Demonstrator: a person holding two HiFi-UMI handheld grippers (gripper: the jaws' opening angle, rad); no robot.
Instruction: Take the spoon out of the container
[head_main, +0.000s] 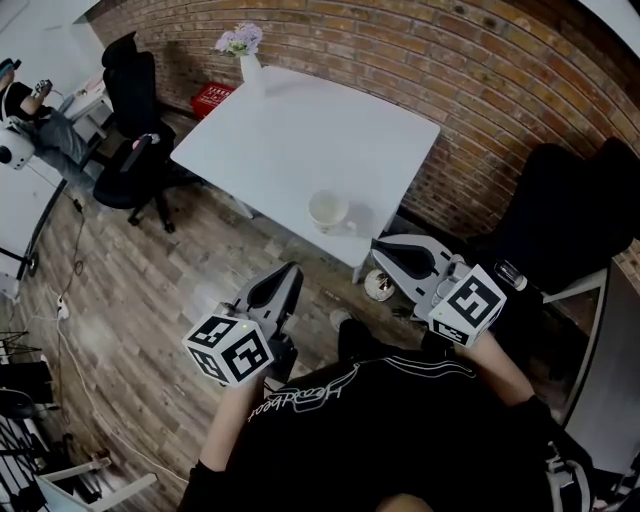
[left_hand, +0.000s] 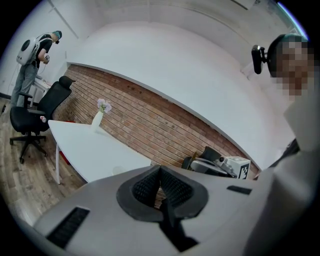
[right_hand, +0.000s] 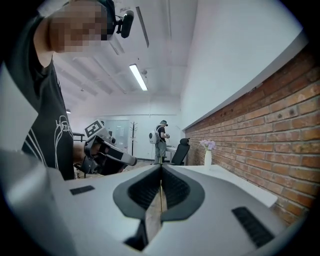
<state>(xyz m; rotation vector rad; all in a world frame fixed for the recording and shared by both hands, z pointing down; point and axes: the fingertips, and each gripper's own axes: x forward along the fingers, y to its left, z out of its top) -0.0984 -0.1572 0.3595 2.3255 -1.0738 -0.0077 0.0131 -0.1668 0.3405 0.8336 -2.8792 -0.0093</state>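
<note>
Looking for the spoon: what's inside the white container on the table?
The white container stands on the table. Its inside looks plain white; no spoon shows, though it is too small to be sure.

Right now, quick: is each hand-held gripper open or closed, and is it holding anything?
Left hand-held gripper: closed, nothing between its jaws.
Right hand-held gripper: closed, nothing between its jaws.

Whatever lay inside the white container (head_main: 328, 210) on the table (head_main: 300, 140) was too small to tell. The right gripper (head_main: 382, 252) hid part of a round thing (head_main: 377, 289) on the floor (head_main: 150, 290).
</note>
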